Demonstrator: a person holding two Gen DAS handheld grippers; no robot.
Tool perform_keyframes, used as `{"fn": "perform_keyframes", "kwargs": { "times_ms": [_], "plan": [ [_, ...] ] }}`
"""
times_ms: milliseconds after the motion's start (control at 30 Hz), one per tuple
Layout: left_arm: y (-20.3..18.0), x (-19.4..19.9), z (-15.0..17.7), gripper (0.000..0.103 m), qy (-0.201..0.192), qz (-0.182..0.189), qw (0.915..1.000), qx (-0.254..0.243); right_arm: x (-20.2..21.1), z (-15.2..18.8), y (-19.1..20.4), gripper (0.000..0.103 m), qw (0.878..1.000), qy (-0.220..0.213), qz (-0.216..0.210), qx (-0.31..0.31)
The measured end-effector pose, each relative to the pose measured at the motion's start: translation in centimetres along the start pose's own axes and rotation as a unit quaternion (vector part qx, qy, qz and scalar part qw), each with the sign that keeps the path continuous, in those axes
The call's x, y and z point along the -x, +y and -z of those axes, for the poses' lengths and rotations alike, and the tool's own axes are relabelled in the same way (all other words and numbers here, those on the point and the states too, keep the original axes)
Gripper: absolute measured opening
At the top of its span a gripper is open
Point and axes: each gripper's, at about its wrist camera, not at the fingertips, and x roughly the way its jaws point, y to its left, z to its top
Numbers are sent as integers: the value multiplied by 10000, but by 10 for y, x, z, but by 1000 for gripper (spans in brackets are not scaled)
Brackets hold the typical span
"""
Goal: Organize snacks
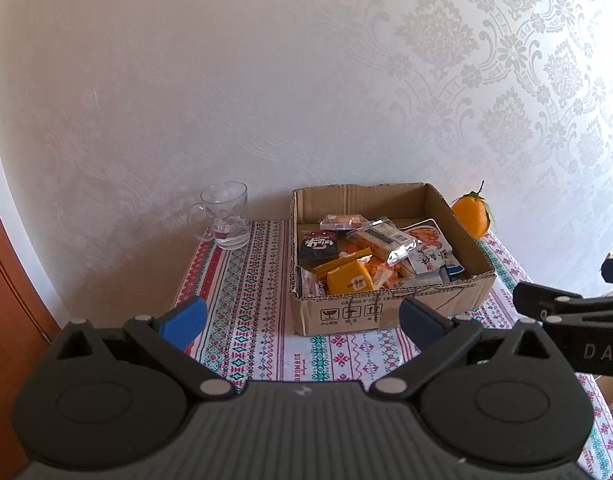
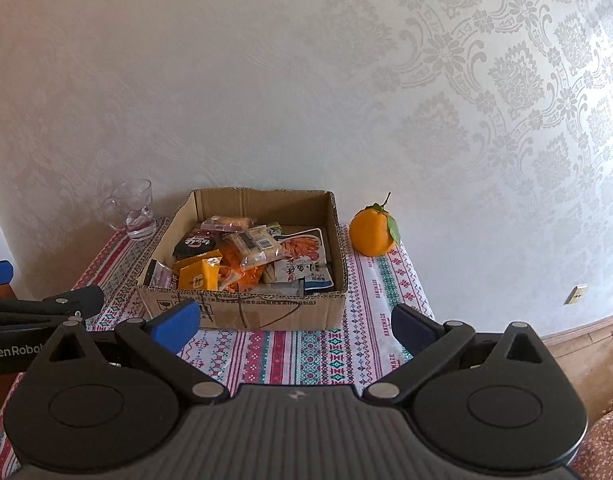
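Snack table, both grippers idle short of the box.

Left to right: glass mug [image 1: 225, 216] at the wall, clear of work; cardboard box [image 1: 390, 310] mid-table, snacks [image 1: 370, 254] heaped loose inside, seemingly gathered; orange [image 2: 372, 232] beside its right wall; left gripper [image 1: 302, 316] and right gripper [image 2: 294, 320] both spread, empty.

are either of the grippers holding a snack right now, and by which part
Nothing is held. The left gripper and right gripper both stand open and empty, short of the cardboard box.
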Motion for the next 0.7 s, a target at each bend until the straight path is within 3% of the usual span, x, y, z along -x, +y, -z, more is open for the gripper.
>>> {"fn": "perform_keyframes", "kwargs": {
  "times_ms": [700],
  "plan": [
    [0,1,0,102,-6,-5,10000,8,2,0,-1,103,10000,-34,-35,6]
  ]
}}
